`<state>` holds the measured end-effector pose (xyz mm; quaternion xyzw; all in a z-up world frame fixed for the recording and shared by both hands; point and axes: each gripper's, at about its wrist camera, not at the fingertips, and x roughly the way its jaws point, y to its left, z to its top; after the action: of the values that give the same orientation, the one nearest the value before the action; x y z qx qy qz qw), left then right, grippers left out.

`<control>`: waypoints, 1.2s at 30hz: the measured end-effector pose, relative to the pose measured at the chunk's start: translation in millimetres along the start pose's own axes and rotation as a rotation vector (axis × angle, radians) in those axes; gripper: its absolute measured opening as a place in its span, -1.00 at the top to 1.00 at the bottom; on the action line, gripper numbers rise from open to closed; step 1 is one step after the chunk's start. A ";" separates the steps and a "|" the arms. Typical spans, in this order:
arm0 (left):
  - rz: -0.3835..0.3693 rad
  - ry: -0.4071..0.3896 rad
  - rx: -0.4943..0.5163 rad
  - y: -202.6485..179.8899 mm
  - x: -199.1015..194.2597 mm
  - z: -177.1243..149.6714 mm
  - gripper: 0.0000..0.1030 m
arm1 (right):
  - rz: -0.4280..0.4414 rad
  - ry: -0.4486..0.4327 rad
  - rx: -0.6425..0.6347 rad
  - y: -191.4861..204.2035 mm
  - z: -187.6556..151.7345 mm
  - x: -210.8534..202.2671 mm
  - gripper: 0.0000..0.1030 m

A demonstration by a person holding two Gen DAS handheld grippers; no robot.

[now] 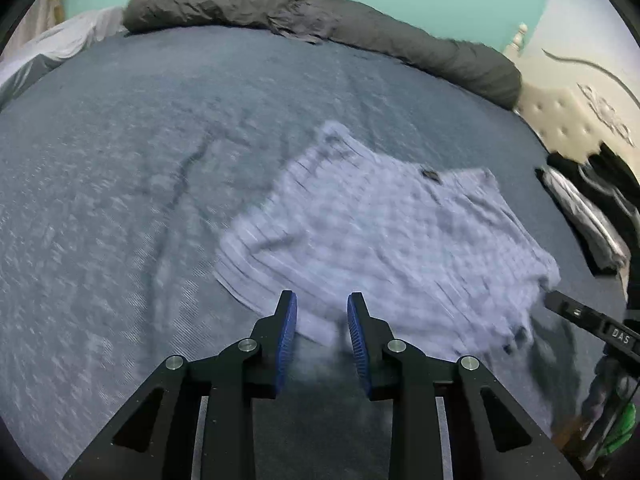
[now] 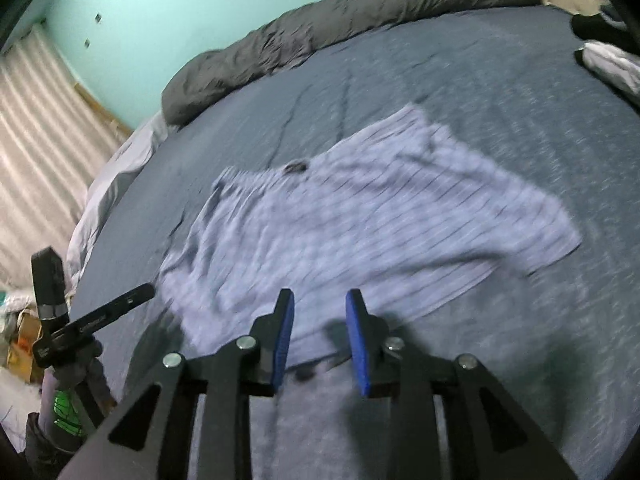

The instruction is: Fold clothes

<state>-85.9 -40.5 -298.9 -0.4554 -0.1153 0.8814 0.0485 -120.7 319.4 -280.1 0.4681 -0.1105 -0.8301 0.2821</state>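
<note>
A striped shirt (image 1: 384,240) is lying on the bed (image 1: 120,184). Both the left gripper (image 1: 322,300) and right gripper (image 2: 320,298) are hovering over its near edge, jaws open and holding nothing.

From my right gripper (image 2: 320,308), blue pads apart and holding nothing, I look down on a pale striped shirt (image 2: 360,220) lying spread and motion-blurred on the blue-grey bedspread (image 2: 500,92). My left gripper (image 2: 132,298) reaches in from the left edge, near the shirt's corner; its jaws cannot be made out. A rolled dark grey duvet (image 2: 320,36) lines the far side, against a turquoise wall (image 2: 180,4)
</note>
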 end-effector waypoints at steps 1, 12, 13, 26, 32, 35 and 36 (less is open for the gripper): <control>-0.005 0.008 0.014 -7.2 2.2 -4.2 0.44 | 0.001 0.010 -0.011 5.0 -4.7 0.3 0.49; -0.052 0.067 0.128 -49.9 13.3 -26.2 0.44 | -0.056 0.056 -0.080 29.2 -37.4 15.2 0.50; -0.054 0.071 0.136 -52.8 14.1 -27.6 0.44 | -0.056 0.053 -0.077 27.7 -37.1 15.9 0.50; -0.068 0.097 0.243 -81.7 18.4 -40.2 0.43 | -0.030 -0.029 -0.042 8.9 -24.9 -20.6 0.97; -0.062 0.113 0.286 -86.4 28.5 -44.9 0.43 | -0.010 0.016 -0.024 2.4 -31.6 -16.1 0.97; -0.068 0.117 0.295 -86.4 32.6 -45.1 0.50 | -0.009 0.037 -0.026 -0.8 -33.8 -12.5 0.97; -0.070 0.117 0.297 -86.2 33.5 -44.9 0.60 | -0.009 0.039 -0.024 -1.7 -34.0 -12.1 0.97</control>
<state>-70.5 56.6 -329.1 -0.4893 0.0033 0.8586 0.1525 -87.9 330.5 -290.5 0.4812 -0.0929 -0.8234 0.2859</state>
